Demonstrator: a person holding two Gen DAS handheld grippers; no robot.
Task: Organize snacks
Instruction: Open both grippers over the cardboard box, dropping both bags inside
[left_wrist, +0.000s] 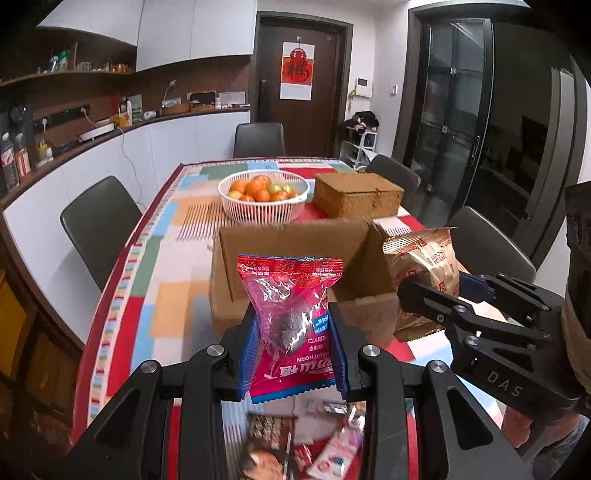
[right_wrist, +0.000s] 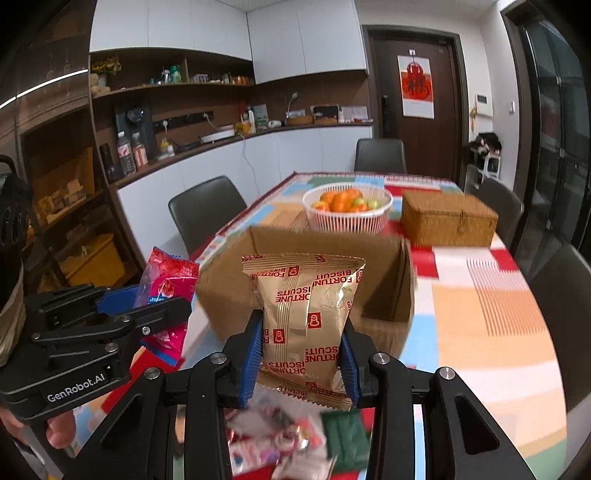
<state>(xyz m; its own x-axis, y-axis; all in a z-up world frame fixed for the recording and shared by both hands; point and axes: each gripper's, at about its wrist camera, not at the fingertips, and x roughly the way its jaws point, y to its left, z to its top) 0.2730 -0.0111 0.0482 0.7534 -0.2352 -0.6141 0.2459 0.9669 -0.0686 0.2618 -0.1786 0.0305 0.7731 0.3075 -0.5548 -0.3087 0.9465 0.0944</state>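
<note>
Pinching a pink hawthorn snack packet (left_wrist: 291, 325) between blue pads, left gripper (left_wrist: 293, 350) raised above the bench (left_wrist: 166, 280), packet upright with its print upside down. Pinching a gold biscuit packet (right_wrist: 308, 325) the same way, right gripper (right_wrist: 303, 363), also lifted off the bench and printed in red with "FORTUNE BISCUITS" upside down. Side by side, both grippers close in front of an open cardboard box (right_wrist: 325, 240), flaps up, standing on a patchwork cloth of red, orange, blue and white. Seen from the left wrist, gold packet and right gripper just to the right of the box's near flap; seen from the right wrist, pink packet and left gripper to the left of the box.

Lying blurred under both grippers, a loose heap of more snack packets (right_wrist: 284, 443), among them pink-and-white wrappers and one green one.

Farther back on the bench, a white slatted basket (left_wrist: 263, 212) filled with orange and green fruit, and just to its right a closed woven box (left_wrist: 356, 195). Ringing the bench, dark chairs (left_wrist: 98, 221). Behind, a curved counter with white cupboards and a dark door with a red hanging.
</note>
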